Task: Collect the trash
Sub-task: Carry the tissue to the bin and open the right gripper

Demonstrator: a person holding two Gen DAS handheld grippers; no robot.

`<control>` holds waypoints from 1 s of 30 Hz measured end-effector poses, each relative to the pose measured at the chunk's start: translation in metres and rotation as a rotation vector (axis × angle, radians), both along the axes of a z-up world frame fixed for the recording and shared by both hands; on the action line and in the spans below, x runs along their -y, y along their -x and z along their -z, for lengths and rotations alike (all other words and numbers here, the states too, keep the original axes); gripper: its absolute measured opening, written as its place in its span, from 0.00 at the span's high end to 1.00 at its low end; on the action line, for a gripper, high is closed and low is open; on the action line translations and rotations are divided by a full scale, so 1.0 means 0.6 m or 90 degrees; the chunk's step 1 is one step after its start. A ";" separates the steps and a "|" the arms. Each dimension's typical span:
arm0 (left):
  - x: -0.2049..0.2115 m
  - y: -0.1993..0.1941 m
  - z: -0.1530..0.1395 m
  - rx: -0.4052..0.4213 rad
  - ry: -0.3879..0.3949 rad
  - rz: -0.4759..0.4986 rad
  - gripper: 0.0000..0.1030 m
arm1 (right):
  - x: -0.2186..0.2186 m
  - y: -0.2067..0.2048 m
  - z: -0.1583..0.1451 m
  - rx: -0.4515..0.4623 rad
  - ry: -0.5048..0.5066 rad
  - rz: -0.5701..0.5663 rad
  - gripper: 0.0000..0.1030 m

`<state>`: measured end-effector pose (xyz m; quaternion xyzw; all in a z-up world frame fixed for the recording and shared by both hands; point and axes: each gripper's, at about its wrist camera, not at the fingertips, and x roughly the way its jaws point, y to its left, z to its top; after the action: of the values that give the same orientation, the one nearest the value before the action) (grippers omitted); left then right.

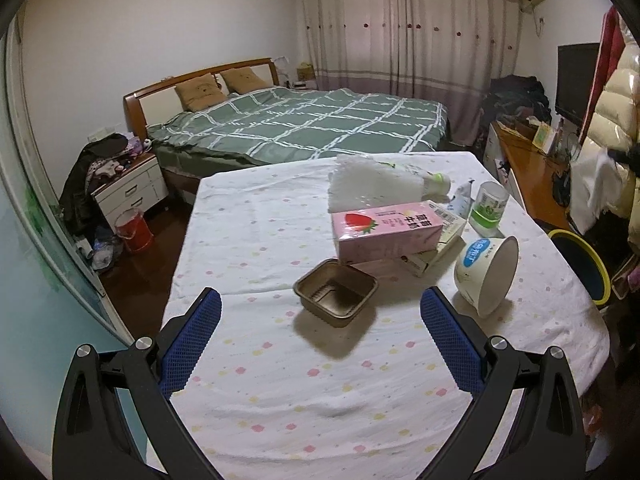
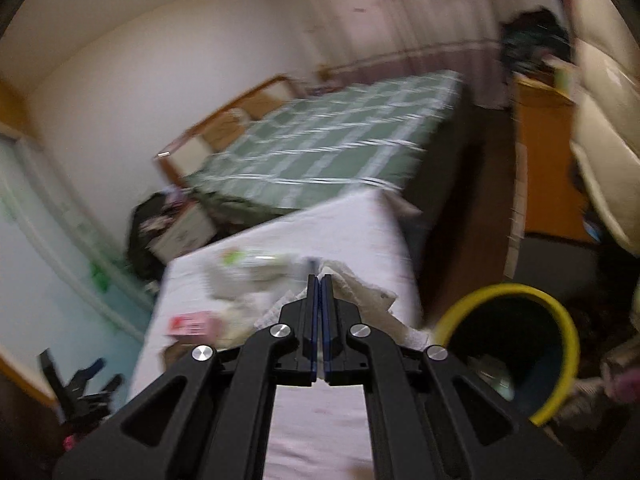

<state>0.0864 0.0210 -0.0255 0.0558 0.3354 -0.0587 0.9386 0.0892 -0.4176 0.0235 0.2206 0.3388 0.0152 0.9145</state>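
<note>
My left gripper (image 1: 320,304) is open above the table, its blue pads either side of a brown foil tray (image 1: 335,292). Behind the tray lie a pink strawberry milk carton (image 1: 386,232), a white paper bowl (image 1: 486,274) on its side, a clear cup (image 1: 488,208) and a white plastic bag with a bottle (image 1: 376,186). My right gripper (image 2: 319,280) is shut on a crumpled white paper towel (image 2: 360,300) above the table's right edge, beside the yellow-rimmed trash bin (image 2: 508,348). The right wrist view is blurred by motion.
The table wears a white flowered cloth (image 1: 280,380). The bin also shows in the left wrist view (image 1: 580,264) at the table's right. A green bed (image 1: 304,124), a nightstand (image 1: 132,190) and a wooden desk (image 1: 524,164) stand beyond.
</note>
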 end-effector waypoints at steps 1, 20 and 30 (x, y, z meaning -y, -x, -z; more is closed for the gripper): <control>0.005 -0.002 0.001 -0.001 -0.002 0.003 0.05 | 0.017 0.000 0.016 -0.012 -0.001 0.014 0.98; 0.047 -0.046 0.037 -0.032 -0.038 0.054 0.05 | 0.155 -0.001 0.213 -0.159 -0.001 0.154 0.60; 0.031 -0.096 0.075 -0.061 -0.038 0.117 0.05 | 0.114 -0.012 0.208 -0.157 0.004 0.116 0.57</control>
<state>0.1442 0.0023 -0.0703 0.1116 0.3753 -0.1370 0.9099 0.0963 -0.4860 -0.1013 0.2478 0.4269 -0.0961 0.8644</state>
